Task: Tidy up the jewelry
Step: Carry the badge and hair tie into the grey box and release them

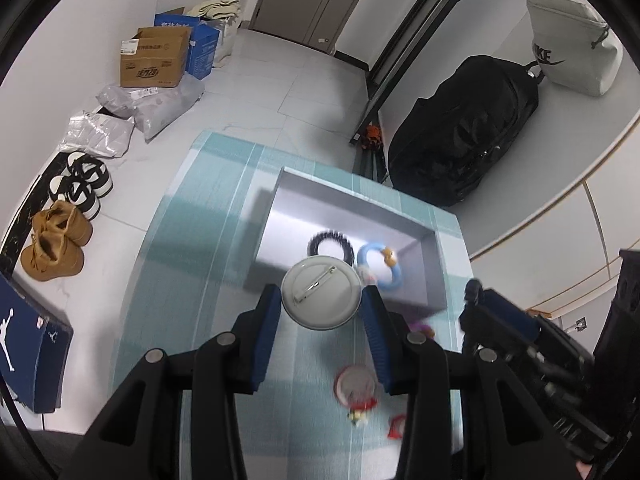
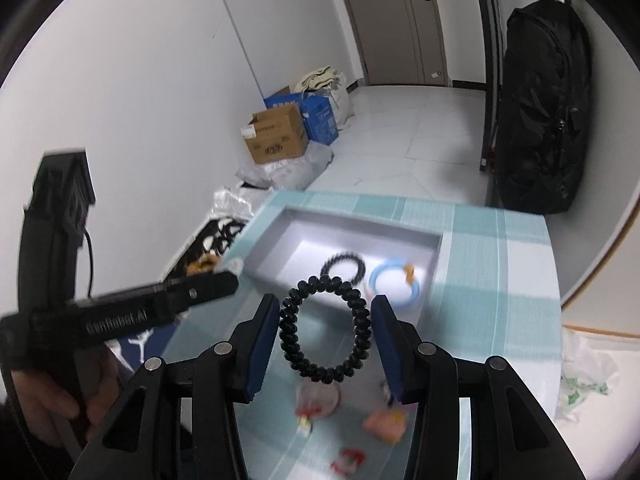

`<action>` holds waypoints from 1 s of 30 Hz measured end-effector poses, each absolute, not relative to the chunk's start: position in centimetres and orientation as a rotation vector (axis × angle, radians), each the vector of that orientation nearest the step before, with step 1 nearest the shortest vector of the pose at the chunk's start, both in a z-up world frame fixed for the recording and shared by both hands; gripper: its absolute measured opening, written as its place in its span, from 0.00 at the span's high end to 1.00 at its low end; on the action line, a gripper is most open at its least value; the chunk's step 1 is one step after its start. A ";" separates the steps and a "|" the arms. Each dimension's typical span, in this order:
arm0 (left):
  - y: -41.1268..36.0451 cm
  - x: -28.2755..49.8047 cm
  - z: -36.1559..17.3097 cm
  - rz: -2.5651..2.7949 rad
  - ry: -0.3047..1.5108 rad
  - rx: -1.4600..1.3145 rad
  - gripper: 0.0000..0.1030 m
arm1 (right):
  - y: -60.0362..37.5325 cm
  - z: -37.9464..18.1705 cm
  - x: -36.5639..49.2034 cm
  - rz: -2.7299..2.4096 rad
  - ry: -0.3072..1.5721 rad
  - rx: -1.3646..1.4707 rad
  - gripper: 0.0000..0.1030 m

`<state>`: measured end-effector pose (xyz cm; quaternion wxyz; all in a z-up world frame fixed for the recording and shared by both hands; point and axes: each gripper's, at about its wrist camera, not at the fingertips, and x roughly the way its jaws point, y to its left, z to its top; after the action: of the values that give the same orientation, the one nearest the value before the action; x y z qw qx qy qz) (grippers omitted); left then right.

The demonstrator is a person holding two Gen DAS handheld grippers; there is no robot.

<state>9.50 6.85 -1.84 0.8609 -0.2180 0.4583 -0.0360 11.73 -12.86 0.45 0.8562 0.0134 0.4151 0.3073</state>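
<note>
My left gripper [image 1: 320,300] is shut on a round white pin badge [image 1: 321,293], back side up with its pin showing, held above the table just short of the grey tray [image 1: 280,200]. My right gripper [image 2: 325,320] is shut on a black spiral hair tie [image 2: 325,328], held above the table near the grey tray [image 2: 276,236]. Inside the tray lie a black hair tie [image 1: 330,242] [image 2: 344,266] and a light blue ring with an orange charm [image 1: 380,266] [image 2: 394,282]. The left gripper also shows from the side in the right wrist view [image 2: 236,268].
Small badges and red trinkets lie blurred on the teal checked tablecloth below the left gripper [image 1: 356,388] and below the right gripper [image 2: 320,400]. A black backpack [image 1: 460,136] stands beyond the table. Boxes [image 1: 156,60] and shoes [image 1: 56,240] line the floor at left.
</note>
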 end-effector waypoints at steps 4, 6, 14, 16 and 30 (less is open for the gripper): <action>6.7 11.2 -2.4 -0.089 0.986 -0.458 0.65 | -12.6 0.6 14.6 0.673 0.884 0.035 0.56; 6.4 12.0 -2.6 -0.097 1.003 -0.457 0.65 | -12.3 0.4 16.1 0.692 0.898 0.046 0.56; 4.9 14.3 -3.2 -0.123 1.036 -0.400 0.65 | -12.4 -1.2 19.4 0.712 0.952 0.113 0.55; 4.7 14.4 -3.4 -0.131 1.042 -0.399 0.65 | -12.5 -2.1 19.9 0.699 0.980 0.125 0.55; 4.2 15.6 -4.0 -0.181 1.056 -0.399 0.65 | -13.3 -3.7 21.6 0.663 1.015 0.179 0.52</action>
<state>15.61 4.24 -4.04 0.8411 -0.1888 0.4996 -0.0854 21.63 -13.27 -3.72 0.8179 0.0842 0.4765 0.3113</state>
